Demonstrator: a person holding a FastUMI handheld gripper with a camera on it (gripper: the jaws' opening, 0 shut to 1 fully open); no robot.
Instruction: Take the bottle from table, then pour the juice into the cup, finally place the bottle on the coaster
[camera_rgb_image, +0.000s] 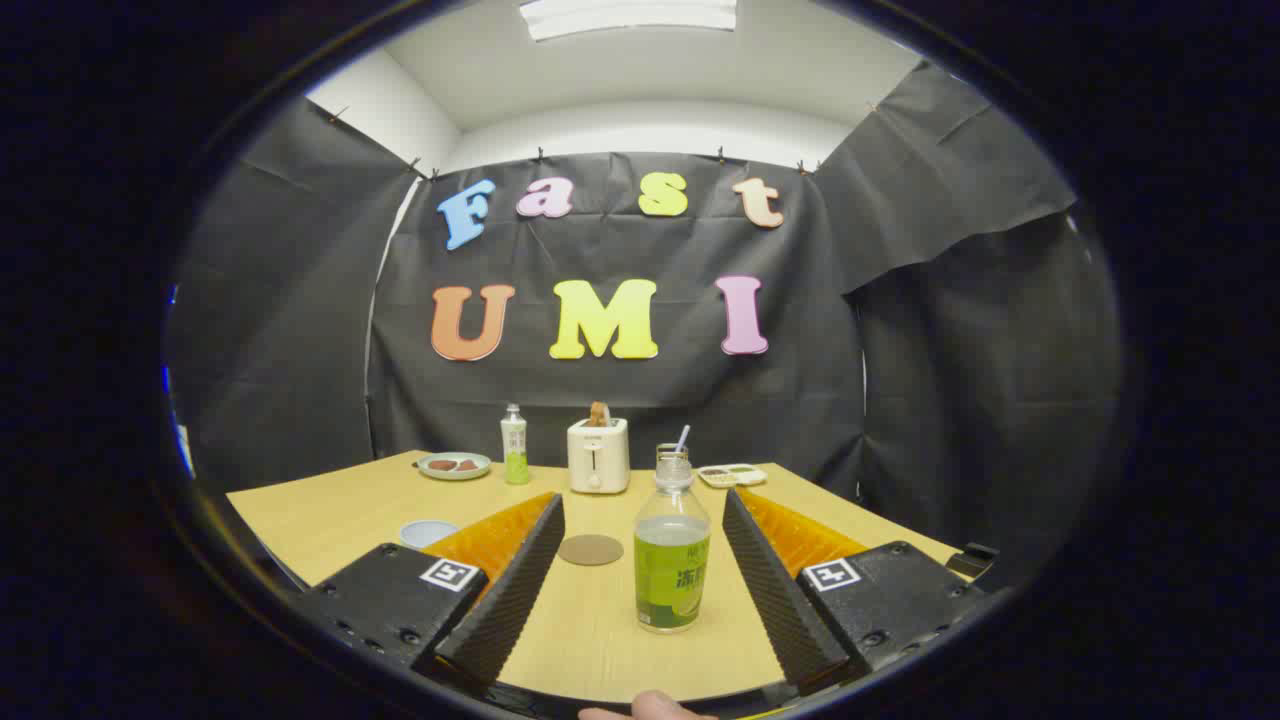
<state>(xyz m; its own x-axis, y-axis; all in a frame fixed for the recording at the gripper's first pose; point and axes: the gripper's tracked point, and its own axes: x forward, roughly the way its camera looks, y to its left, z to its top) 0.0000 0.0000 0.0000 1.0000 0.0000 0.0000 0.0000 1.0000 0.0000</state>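
A clear bottle (672, 560) with no cap, about half full of green juice and wearing a green label, stands upright on the wooden table (330, 515). It sits between my two fingers, nearer the right one, and neither finger touches it. My gripper (642, 498) is open wide. A round brown coaster (590, 549) lies flat just left of the bottle, ahead of the left finger. Right behind the bottle, a glass cup (668, 452) with a straw peeks over its neck, mostly hidden.
Along the table's back edge stand a plate with food (454, 465), a second small green bottle (514, 445), a white toaster (598, 455) and a small tray (732, 474). A pale round dish (426, 531) sits by the left finger. A person's fingertip (650, 708) shows below.
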